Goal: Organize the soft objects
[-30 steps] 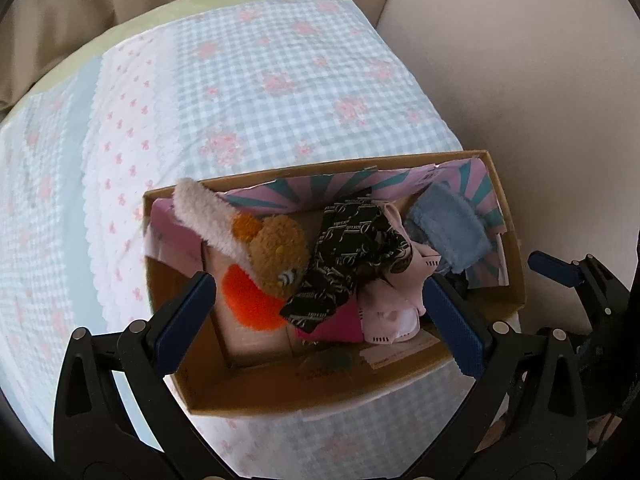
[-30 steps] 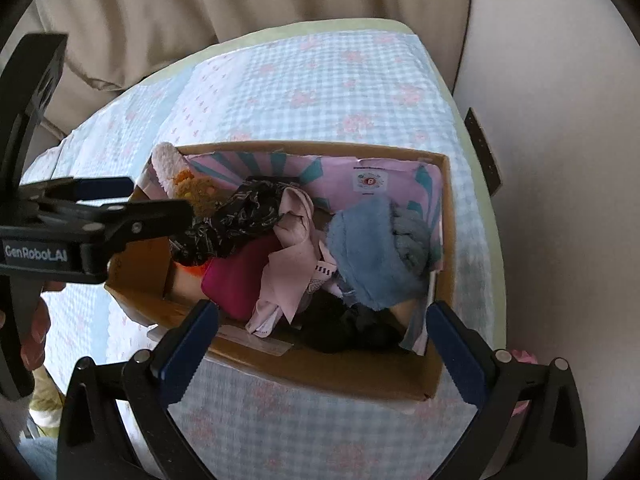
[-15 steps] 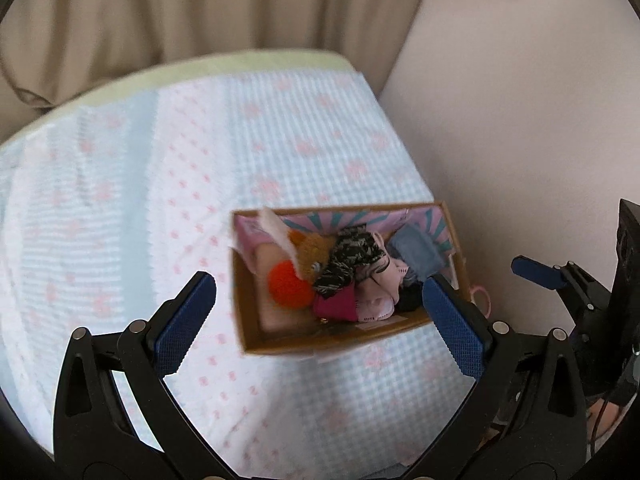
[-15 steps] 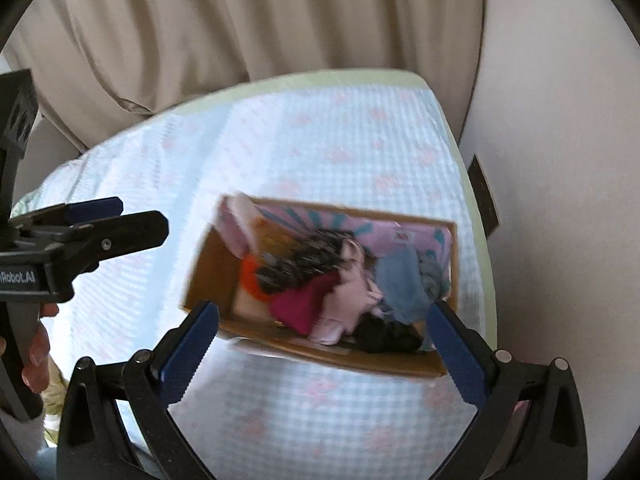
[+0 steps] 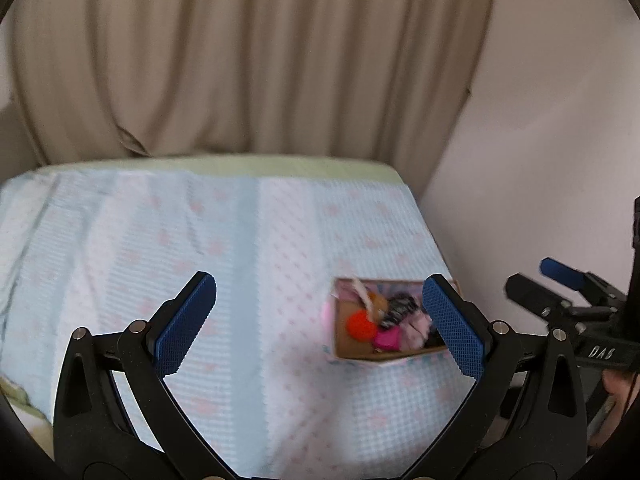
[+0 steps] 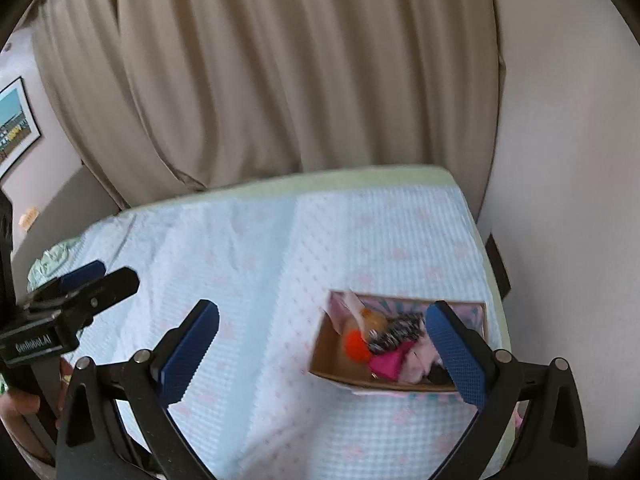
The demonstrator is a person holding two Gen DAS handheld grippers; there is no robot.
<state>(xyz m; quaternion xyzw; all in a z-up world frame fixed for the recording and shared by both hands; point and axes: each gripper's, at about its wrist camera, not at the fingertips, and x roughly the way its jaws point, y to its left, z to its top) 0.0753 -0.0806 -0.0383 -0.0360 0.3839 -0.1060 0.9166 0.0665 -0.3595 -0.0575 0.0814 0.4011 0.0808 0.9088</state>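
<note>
cardboard box [image 5: 362, 350] on bed, far | both claws spread, empty

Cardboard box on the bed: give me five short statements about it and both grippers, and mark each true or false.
1. The box sits on the checked bedcover. True.
2. The box is empty. False: it holds soft things, among them an orange plush and a magenta cloth.
3. The left gripper has its jaws wide apart with nothing between them. True.
4. The right gripper is shut on the magenta cloth. False: its jaws are open and hold nothing.
5. A curtain hangs behind the bed. True.
</note>
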